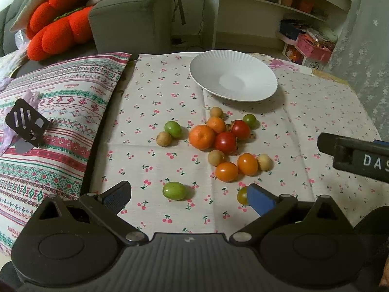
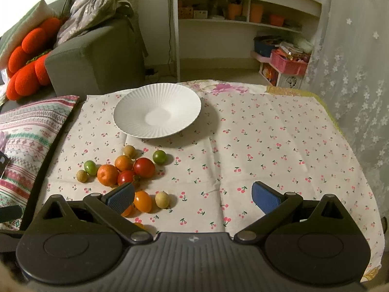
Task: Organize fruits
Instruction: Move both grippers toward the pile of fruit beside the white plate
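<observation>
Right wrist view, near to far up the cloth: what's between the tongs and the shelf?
Yellow-orange tomato → large orange → green tomato → white plate → pink flower print.

A cherry-print cloth covers the worktop, with a floral cloth showing beneath it at the far edge. At the left lies a striped patterned cushion, and on it rests a black slotted plastic piece. Behind stands a grey sofa carrying a red-orange plush cushion and a floral bag. A white shelf unit against the wall holds orange pots. A pink basket sits near its foot, beside a lace curtain.
</observation>
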Action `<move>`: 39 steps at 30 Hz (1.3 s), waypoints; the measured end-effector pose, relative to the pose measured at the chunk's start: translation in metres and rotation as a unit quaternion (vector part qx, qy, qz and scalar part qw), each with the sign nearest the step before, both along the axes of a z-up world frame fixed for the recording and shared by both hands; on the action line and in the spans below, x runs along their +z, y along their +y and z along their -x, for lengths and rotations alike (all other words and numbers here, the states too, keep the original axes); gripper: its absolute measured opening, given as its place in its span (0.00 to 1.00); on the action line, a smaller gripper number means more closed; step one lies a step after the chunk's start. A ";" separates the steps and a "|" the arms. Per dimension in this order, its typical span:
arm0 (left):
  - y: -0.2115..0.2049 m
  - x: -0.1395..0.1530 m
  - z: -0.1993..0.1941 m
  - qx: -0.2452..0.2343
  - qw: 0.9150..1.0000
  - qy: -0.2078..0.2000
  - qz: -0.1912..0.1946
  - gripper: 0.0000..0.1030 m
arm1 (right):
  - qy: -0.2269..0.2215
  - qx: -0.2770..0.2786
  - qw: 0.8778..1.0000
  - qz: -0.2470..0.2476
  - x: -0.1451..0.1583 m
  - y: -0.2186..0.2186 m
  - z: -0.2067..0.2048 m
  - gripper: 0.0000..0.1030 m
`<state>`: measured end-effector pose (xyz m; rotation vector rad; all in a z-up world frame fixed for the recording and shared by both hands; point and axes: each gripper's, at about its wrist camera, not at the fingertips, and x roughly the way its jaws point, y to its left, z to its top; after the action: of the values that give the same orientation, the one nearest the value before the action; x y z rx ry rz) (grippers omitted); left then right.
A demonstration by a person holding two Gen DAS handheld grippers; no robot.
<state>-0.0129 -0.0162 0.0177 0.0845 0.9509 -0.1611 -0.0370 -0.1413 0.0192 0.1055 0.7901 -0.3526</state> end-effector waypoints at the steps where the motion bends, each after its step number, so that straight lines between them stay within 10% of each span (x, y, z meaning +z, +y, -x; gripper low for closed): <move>1: -0.001 0.000 0.000 -0.002 1.000 0.000 0.000 0.98 | -0.002 -0.001 1.000 0.001 0.000 0.000 0.001 1.00; 39: 0.036 -0.018 -0.011 -0.010 0.999 -0.001 0.043 0.98 | -0.120 0.061 0.991 -0.006 0.015 -0.018 0.004 1.00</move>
<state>-0.0015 0.0194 -0.0005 0.0153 0.9403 -0.2203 -0.0410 -0.1588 0.0338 0.1081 0.5570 -0.2148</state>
